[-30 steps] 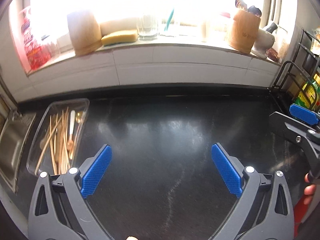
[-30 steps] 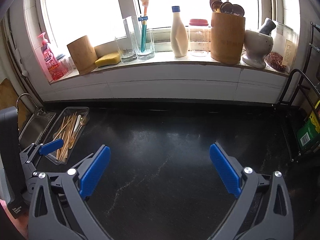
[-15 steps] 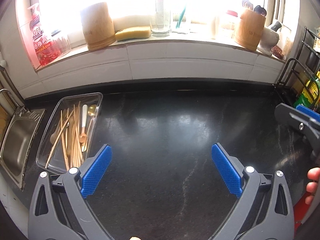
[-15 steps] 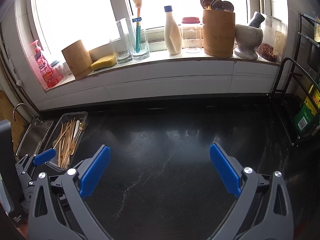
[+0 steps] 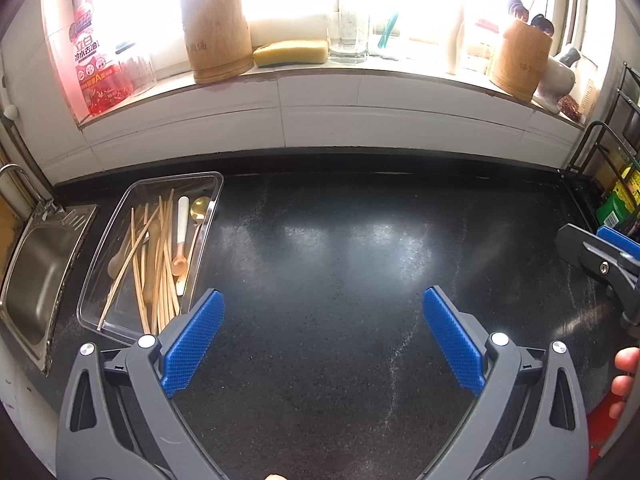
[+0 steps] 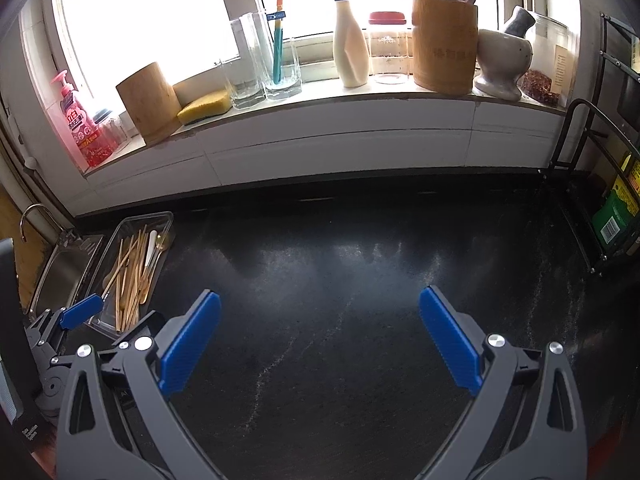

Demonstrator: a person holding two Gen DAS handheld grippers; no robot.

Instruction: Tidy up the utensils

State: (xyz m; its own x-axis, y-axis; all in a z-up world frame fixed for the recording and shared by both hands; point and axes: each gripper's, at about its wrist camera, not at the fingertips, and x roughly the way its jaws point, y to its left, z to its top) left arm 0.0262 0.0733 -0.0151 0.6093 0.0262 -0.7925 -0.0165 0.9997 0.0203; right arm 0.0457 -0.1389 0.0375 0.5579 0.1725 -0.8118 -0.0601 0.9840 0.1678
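While both tongs hang over the dark desk (image 5: pixel 340 272), the utensils lie together in a clear tray (image 5: pixel 120 324) at the far left of the desk, just beside the steel sink (image 5: pixel 36 280). Left tongs (image 5: pixel 322 340): blue pads wide apart, nothing between them. Right tongs (image 6: pixel 320 340): likewise spread, nothing held.

Contents of tray: a loose bundle of wooden chopsticks (image 5: pixel 160 280), several crossing one another, a white-handled spoon (image 5: pixel 182 224) and a gold spoon (image 5: pixel 200 208). Long axes run near to far, roughly along the tray's length.

Governing relation: the tray sits left of and slightly beyond the left tongs, its near corner just beside the left blue pad. From the right wrist view the tray (image 6: pixel 164 220) is well to the left, with the left tongs between. Judgement: the left hand is the nearer.

Stage: utensils mixed in one tray fits either a gathered lot or a lot awaiting sorting; the pictures do not settle which.

Surface: speckled black stone, glossy, bare across the middle. Room: white-tiled windowsill carrying two bamboo holders (image 6: pixel 444 44), glasses, a sponge, bottles and a mortar; wire rack at far right; strong backlight
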